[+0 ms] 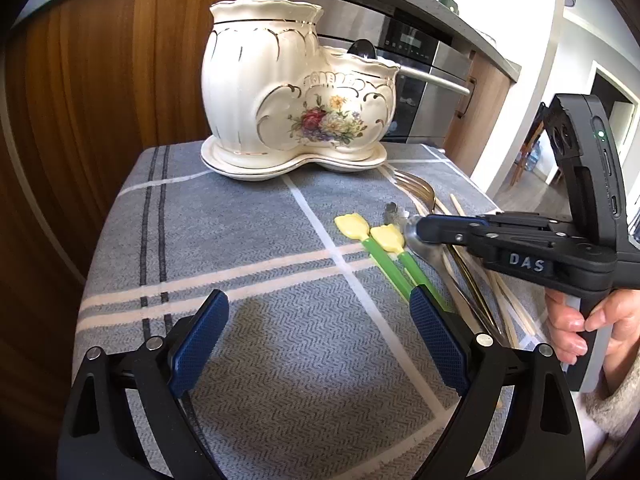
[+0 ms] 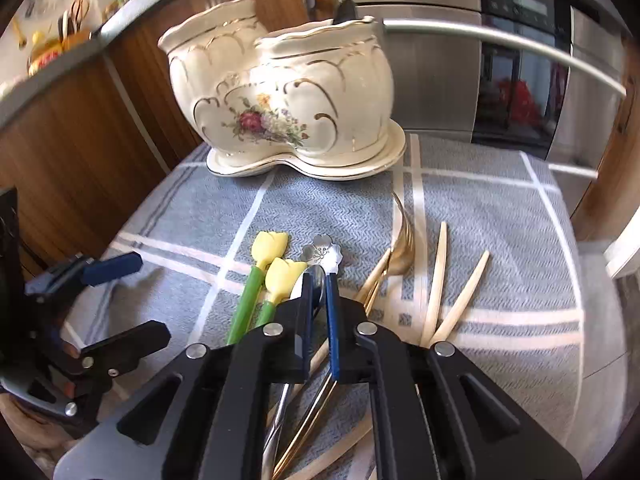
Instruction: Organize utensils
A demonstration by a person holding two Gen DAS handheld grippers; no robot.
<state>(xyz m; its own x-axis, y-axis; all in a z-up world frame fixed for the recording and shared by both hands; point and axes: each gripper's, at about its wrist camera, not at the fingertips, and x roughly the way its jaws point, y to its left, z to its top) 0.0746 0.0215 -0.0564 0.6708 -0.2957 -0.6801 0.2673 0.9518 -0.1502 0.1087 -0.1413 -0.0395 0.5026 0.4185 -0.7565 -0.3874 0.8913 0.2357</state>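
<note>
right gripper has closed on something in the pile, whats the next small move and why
Probably lift straight up a little. The right gripper looks shut on the silver spoon, which lies among a gold fork and chopsticks; a small rise should free it before heading to the holder.

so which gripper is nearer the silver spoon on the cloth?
Right. The right gripper is shut on the silver spoon, fingers either side of its bowl. The left gripper stands open over bare cloth, off to the side beyond the two green-handled tulip utensils.
</note>
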